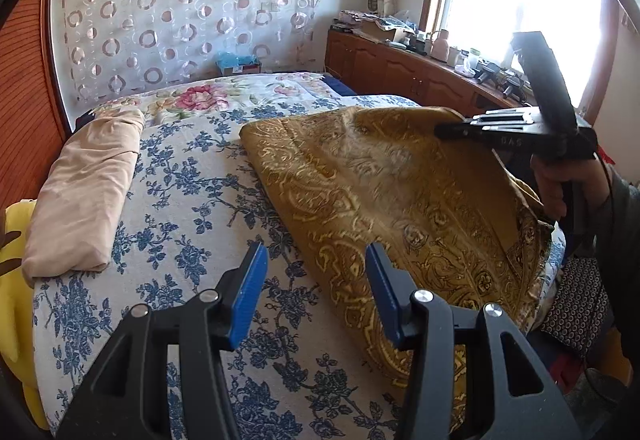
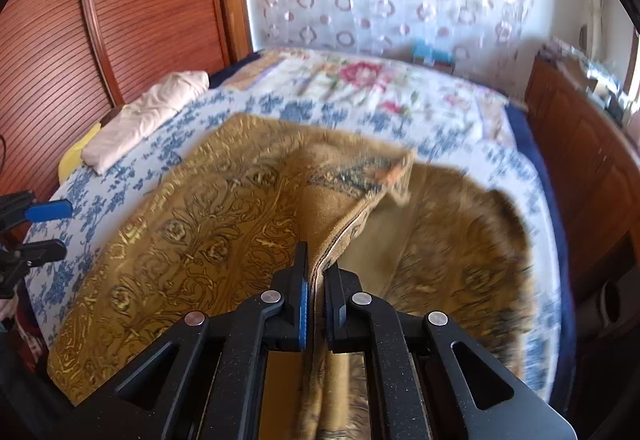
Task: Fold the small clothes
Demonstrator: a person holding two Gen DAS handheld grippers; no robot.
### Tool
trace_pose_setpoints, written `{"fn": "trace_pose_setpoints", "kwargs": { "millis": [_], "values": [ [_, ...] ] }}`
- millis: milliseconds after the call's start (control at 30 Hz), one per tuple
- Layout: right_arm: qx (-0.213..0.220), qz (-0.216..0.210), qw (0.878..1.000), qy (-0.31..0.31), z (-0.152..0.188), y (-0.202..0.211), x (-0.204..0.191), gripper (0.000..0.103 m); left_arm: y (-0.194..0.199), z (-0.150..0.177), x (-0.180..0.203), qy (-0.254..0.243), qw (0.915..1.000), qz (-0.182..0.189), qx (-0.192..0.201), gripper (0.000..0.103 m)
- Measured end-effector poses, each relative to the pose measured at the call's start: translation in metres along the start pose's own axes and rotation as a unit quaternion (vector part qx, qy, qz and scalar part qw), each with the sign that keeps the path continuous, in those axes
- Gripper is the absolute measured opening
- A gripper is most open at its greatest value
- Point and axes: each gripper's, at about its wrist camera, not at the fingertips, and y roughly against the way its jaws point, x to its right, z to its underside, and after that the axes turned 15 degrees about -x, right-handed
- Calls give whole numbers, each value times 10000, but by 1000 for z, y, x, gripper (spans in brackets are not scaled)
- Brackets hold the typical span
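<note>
The bed [image 1: 168, 176] filled most of both views, covered with a white sheet printed with blue flowers, and a second cover with pink flowers lay at its far end. Behind the bed hung a curtain [image 1: 180, 0] with a pattern of rings, and a wooden cabinet [image 1: 400, 68] stood along the bed's right side under the window. The golden cloth [image 1: 380, 192], with a darker ornament pattern, lay spread over the near right part of the bed and reached down to the near edge. One edge of it was raised off the sheet, and a fold stood up from there toward the middle of the cloth. A beige folded garment [image 1: 84, 192] lay along the left edge of the bed, well apart from the golden cloth. The right gripper [image 2: 316, 292] was closed tight on the raised edge of the cloth, which passed between its blue pads, and a hand [image 1: 560, 192] held its handle at the right side of the bed. The left gripper [image 1: 316, 292] hovered over the near part of the sheet with its jaws about half apart, holding nothing; its right finger [image 1: 382, 292] was just beside the cloth's left border.
</note>
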Motion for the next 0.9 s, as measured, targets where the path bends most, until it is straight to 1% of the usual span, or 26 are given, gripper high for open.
{"fn": "trace_pose_setpoints", "kwargs": {
  "millis": [133, 200, 267, 367, 500, 533, 600, 667, 700, 733, 833, 900],
  "values": [
    [6, 368, 9993, -4, 3, 19, 19, 3, 0, 0, 7, -70, 10000, 55, 8, 50],
    [3, 584, 9982, -98, 6, 27, 33, 3, 0, -1, 11, -102, 9999, 79, 14, 50],
    [13, 709, 9973, -199, 8, 33, 47, 3, -1, -2, 14, -130, 9999, 98, 14, 50],
    [-70, 836, 9960, -320, 13, 37, 64, 3, -2, -3, 21, -183, 9997, 146, 20, 50],
    [-387, 810, 9951, -419, 24, 21, 73, 3, -6, -4, 29, -230, 9996, 179, 11, 50],
    [-454, 814, 9944, -490, 27, 15, 73, 6, -8, -4, 31, -238, 9995, 195, 5, 50],
    [-418, 782, 9943, -594, 33, 13, 70, 8, -11, -5, 33, -237, 9994, 240, 2, 50],
    [-344, 640, 9949, -702, 41, 15, 69, 19, -14, -6, 37, -242, 9993, 270, -14, 50],
    [-295, 596, 9947, -788, 46, 18, 68, 29, -16, -6, 39, -255, 9993, 280, -24, 50],
    [-260, 601, 9944, -831, 52, 21, 67, 36, -17, -6, 41, -264, 9992, 287, -34, 50],
    [-173, 686, 9938, -863, 72, 33, 64, 37, -21, -5, 47, -302, 9990, 308, -74, 50],
    [-156, 616, 9942, -871, 90, 40, 62, 37, -22, -4, 51, -330, 9990, 303, -89, 50]
  ]
}}
